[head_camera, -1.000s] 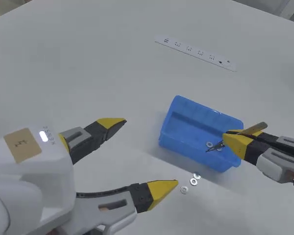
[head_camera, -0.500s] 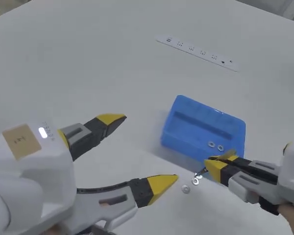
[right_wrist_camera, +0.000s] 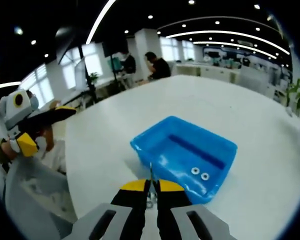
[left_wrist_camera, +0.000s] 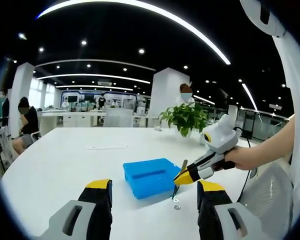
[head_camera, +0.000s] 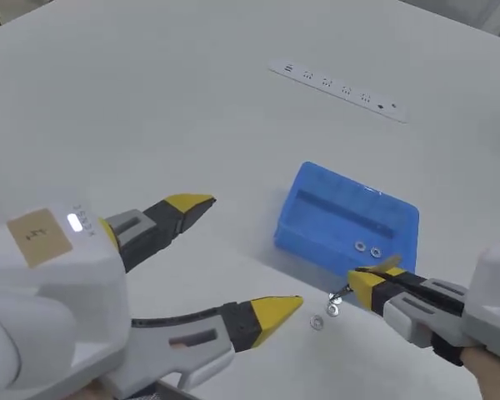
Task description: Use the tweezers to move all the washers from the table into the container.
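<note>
The blue container (head_camera: 347, 218) sits on the white table and holds two washers (head_camera: 367, 249). Three washers (head_camera: 326, 312) lie on the table just in front of its near wall. My right gripper (head_camera: 365, 284) is shut on thin metal tweezers (head_camera: 340, 295), whose tips are down at the nearest of those washers. From the right gripper view the tweezers (right_wrist_camera: 151, 173) stick up between the shut jaws, with the container (right_wrist_camera: 176, 148) beyond. My left gripper (head_camera: 237, 258) is open, holds nothing, and hovers left of the washers. In the left gripper view the right gripper (left_wrist_camera: 189, 175) hangs over the loose washers (left_wrist_camera: 176, 203).
A white power strip (head_camera: 337, 87) lies on the far side of the table. In the left gripper view, people sit at desks in the background and a potted plant (left_wrist_camera: 186, 117) stands behind the table. A hand (left_wrist_camera: 245, 156) holds the right gripper.
My right gripper has moved with the tweezers from over the container down to the loose washers in front of it. A second washer now lies in the container. The left gripper has stayed put.
</note>
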Demonstrator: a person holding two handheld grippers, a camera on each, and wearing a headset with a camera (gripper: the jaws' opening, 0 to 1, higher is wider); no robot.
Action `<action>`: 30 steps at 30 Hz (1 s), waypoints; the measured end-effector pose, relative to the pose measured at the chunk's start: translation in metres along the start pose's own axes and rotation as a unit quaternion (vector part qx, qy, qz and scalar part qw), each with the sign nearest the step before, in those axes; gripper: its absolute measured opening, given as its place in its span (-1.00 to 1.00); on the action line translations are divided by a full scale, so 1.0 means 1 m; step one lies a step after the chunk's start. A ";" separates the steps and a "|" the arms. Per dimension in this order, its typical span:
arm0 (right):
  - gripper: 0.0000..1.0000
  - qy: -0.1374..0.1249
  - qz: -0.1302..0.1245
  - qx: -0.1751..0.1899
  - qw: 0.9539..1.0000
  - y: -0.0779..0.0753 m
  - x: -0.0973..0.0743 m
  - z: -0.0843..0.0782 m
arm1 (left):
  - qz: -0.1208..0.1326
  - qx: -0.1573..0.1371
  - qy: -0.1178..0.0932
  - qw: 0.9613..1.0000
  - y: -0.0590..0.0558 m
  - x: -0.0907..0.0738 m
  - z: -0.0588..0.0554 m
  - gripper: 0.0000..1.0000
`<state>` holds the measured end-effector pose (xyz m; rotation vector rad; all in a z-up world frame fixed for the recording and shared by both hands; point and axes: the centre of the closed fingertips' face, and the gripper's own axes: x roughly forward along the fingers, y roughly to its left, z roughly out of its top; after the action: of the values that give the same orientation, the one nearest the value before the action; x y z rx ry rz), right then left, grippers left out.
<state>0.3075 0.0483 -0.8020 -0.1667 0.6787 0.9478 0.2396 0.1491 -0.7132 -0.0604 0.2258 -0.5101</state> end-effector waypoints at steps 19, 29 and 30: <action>-0.97 -0.017 0.023 -0.106 0.994 0.022 -0.007 0.023 | 0.000 0.005 0.001 1.000 0.001 0.000 0.000 0.37; -0.96 -0.106 0.057 -0.069 0.990 0.024 -0.029 0.087 | -0.001 0.005 -0.001 1.000 0.001 0.000 0.000 0.37; -0.96 -0.109 0.057 -0.065 0.990 0.022 -0.029 0.089 | -0.001 0.005 -0.001 1.000 0.001 0.000 0.000 0.37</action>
<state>0.3201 0.0782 -0.7112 -0.1375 0.4289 1.1018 0.2397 0.1500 -0.7136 -0.0510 0.2220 -0.5125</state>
